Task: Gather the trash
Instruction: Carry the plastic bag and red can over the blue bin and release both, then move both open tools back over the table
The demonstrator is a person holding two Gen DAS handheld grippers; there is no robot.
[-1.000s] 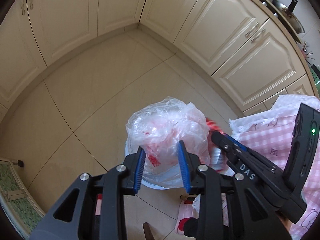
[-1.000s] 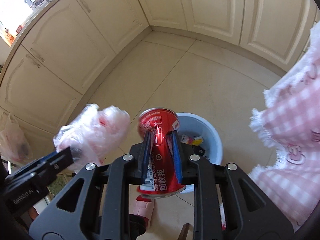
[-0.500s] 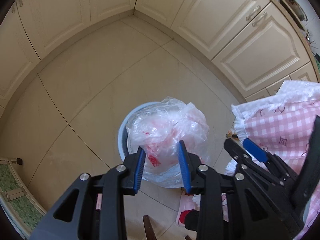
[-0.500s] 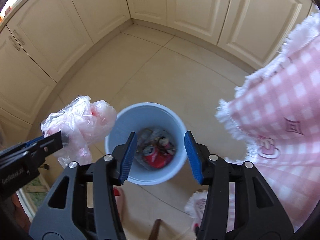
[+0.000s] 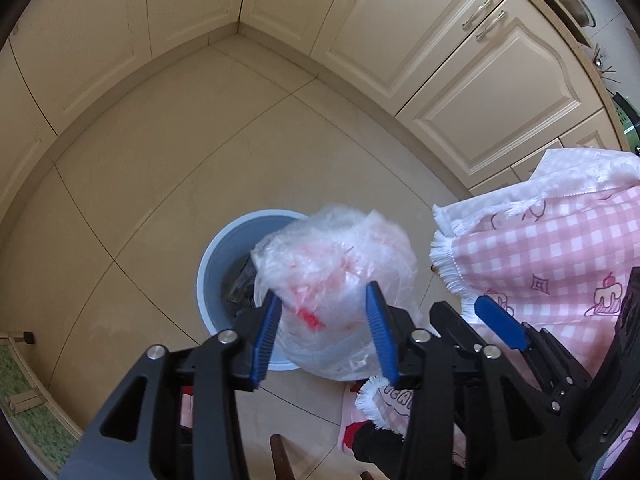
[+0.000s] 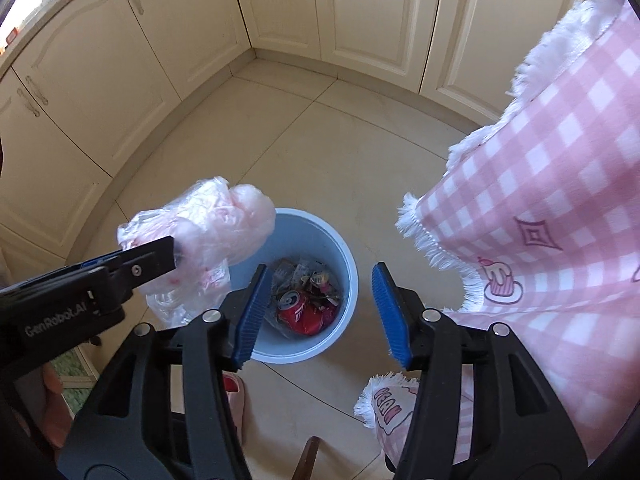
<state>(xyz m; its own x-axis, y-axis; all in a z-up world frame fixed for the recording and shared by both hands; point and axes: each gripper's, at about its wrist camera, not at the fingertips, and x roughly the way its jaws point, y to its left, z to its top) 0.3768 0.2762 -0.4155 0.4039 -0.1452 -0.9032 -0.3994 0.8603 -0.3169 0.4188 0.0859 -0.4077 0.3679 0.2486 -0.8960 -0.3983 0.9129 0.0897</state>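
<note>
A light blue trash bin [image 6: 344,264] stands on the tiled floor; a red soda can [image 6: 298,310] lies inside among wrappers. My left gripper [image 5: 324,336] is shut on a crumpled clear plastic bag with red print [image 5: 336,264] and holds it over the bin's rim [image 5: 208,256]. The bag also shows in the right wrist view [image 6: 208,224], with the left gripper [image 6: 120,268] gripping it. My right gripper [image 6: 320,312] is open and empty above the bin; it also shows in the left wrist view [image 5: 476,316].
A pink checked tablecloth with white fringe [image 6: 540,208] hangs at the right, close to the bin. Cream cabinets [image 6: 360,8] line the walls. A pink slipper [image 6: 236,396] is on the floor below the bin. A green mat [image 5: 24,404] lies at far left.
My right gripper opened and the red can dropped into the bin. My left gripper moved the bag to the right, over the bin's edge.
</note>
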